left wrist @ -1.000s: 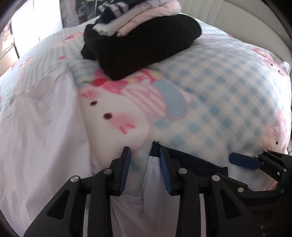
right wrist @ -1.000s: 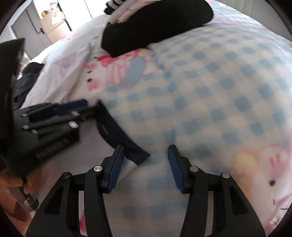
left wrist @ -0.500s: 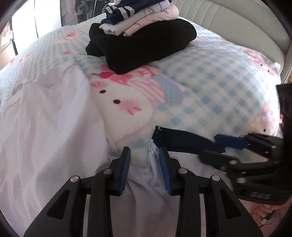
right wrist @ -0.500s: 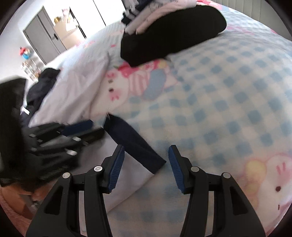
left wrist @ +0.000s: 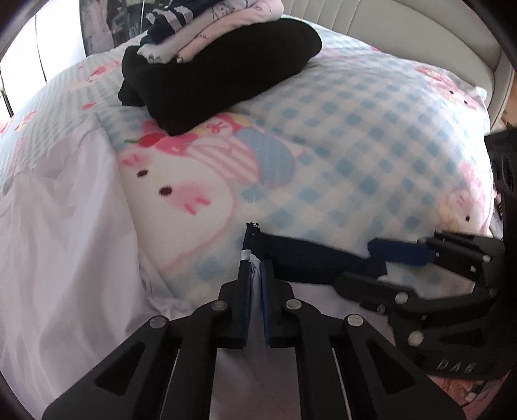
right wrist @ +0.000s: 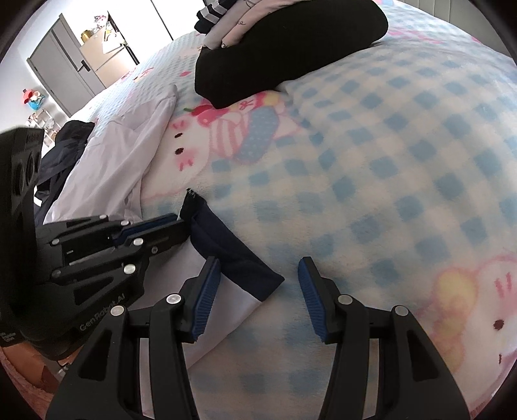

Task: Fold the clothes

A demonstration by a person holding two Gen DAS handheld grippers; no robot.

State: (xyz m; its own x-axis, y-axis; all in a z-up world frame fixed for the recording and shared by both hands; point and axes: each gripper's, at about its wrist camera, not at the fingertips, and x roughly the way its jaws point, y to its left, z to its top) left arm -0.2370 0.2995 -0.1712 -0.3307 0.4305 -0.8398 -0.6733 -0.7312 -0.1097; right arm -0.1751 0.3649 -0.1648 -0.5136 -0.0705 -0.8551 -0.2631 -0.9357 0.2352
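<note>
A white garment with a navy band along its edge lies spread on the blanket. My left gripper is closing its jaws, and its pads pinch the white cloth right at the end of the navy band. From the right wrist view the same gripper reaches in from the left onto the band. My right gripper stands open, the band's other corner lying between its fingers without being pressed. It shows at the right in the left wrist view.
A stack of folded clothes with a black piece at the bottom sits farther back on the blue-checked cartoon blanket. A padded headboard is behind. Dark clothes are heaped at the bed's left, near a grey cabinet.
My left gripper's jaws have come together on the white cloth by the navy band. The right gripper has edged closer to the band's corner and stays open.
</note>
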